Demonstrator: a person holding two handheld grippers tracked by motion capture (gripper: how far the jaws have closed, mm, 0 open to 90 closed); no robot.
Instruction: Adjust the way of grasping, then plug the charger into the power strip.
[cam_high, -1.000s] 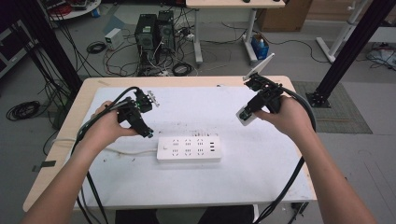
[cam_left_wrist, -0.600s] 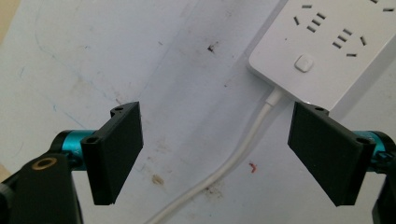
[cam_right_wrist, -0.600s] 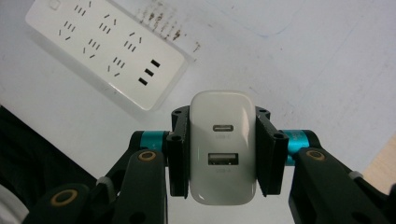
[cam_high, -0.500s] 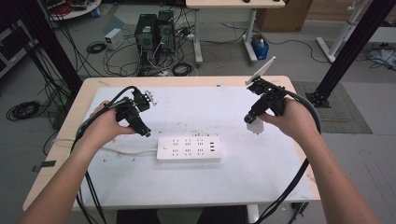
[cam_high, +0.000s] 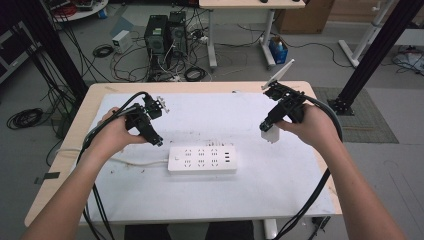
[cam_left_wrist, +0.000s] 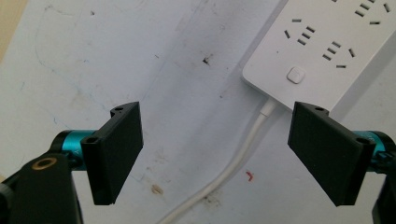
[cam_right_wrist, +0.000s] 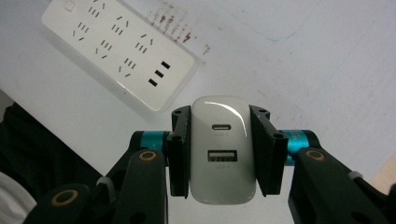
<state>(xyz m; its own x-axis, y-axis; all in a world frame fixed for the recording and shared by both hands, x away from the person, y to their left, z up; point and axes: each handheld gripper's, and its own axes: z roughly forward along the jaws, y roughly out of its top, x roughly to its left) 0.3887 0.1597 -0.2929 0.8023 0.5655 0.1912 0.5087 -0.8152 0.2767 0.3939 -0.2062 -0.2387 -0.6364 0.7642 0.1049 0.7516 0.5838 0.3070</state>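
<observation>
Right claw (cam_right_wrist: 223, 149) clenched on a white USB charger (cam_right_wrist: 223, 149), held above the worktop (cam_high: 280, 175), right of the power strip (cam_high: 201, 159) and apart from it. Left claw (cam_left_wrist: 215, 154) released, nothing between the jaws, hovering over the strip's cable (cam_left_wrist: 243, 154) near its switch end. Step judged: charger carried toward the strip for plugging in. Next move calls for prongs lined up over a socket, strip possibly steadied by the left claw. Prongs hidden behind the charger body; port markings too blurred to be read.

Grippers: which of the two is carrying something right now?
The right gripper: its jaws clamp a white charger with two ports on its face. The left gripper stands open over the table beside the power strip's cable.
</observation>
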